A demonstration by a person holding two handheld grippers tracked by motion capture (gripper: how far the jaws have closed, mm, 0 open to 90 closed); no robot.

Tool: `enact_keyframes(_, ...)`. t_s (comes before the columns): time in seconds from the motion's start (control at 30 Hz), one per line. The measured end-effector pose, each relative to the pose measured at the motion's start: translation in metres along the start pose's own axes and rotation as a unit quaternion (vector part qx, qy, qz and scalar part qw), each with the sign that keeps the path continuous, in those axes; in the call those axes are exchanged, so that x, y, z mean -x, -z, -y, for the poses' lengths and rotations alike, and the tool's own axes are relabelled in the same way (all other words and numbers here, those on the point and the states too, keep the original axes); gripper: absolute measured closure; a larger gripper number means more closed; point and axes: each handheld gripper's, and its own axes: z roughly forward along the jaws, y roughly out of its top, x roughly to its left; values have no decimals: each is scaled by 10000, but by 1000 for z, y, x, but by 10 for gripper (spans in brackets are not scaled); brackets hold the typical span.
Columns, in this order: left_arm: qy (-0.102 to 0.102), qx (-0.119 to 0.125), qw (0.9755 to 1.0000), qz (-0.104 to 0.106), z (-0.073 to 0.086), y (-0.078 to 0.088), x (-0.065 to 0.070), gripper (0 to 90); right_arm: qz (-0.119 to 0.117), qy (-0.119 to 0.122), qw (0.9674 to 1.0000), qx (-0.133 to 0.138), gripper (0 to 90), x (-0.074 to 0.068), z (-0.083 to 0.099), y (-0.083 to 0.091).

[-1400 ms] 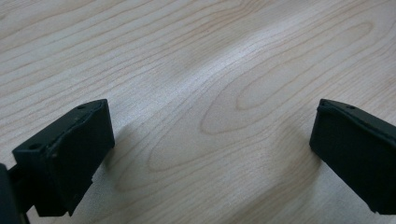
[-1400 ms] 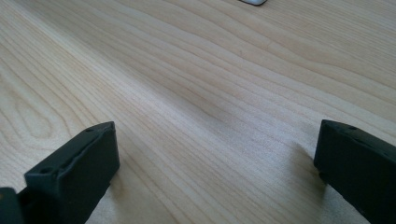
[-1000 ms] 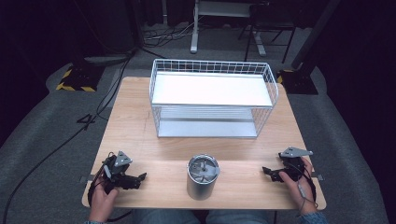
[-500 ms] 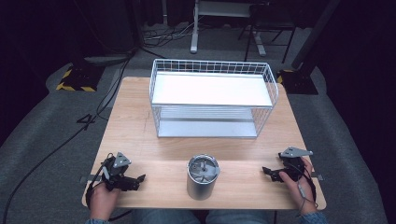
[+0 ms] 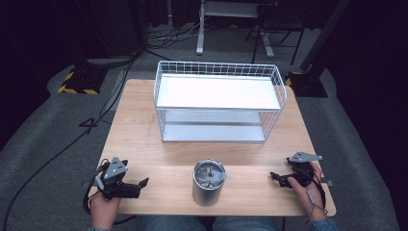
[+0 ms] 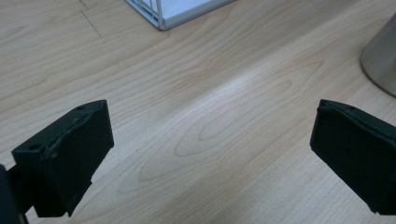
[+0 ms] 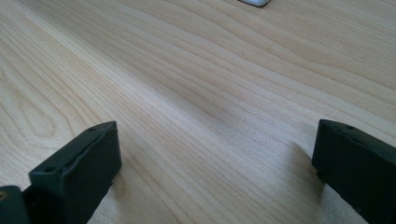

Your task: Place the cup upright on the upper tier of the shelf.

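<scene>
A metal cup (image 5: 209, 182) stands upright near the front edge of the wooden counter (image 5: 139, 130), roughly midway between the two grippers; seen from above, its open top shows a metal insert inside, though what that is cannot be made out. In the left gripper view the cup's curved steel side (image 6: 382, 60) shows at the far right edge, well clear of the jaws.

The left gripper (image 5: 139, 185) lies low at the front left corner of the counter, held in the person's left hand (image 5: 103, 209), pointing toward the cup — its jaws stand wide apart with bare wood between them. The right gripper (image 5: 275, 178) sits at the front right, in the right hand (image 5: 308, 195), also pointing inward at the cup; its jaws are likewise spread wide over bare wood and hold nothing. Neither gripper touches the cup.

Behind the cup, toward the middle of the counter, stands a white wire rack (image 5: 219, 103) with a white upper shelf and a lower one beneath — its front corner (image 6: 161, 14) shows at the top of the left gripper view. Dark grey floor with cables surrounds the counter.
</scene>
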Motion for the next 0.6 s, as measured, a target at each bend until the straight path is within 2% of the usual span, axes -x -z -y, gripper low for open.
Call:
enact_keyframes(0.13, 109, 413, 9990, 110, -2, 10, 2, 0, 0, -1, 10000, -1, 17, 0, 0, 0)
enact_keyframes(0.3, 26, 775, 9967, 253, -5, 18, 6, 0, 0, 0, 10000, 0, 17, 0, 0, 0)
enact_keyframes(0.4, -12, 883, 9955, 336, -6, 20, 11, 0, -1, 0, 10000, 0, 17, 0, 0, 0)
enact_keyframes(0.6, -77, 797, 9960, 398, -16, 24, 29, 0, 0, -2, 10000, -1, 17, 0, 0, 0)
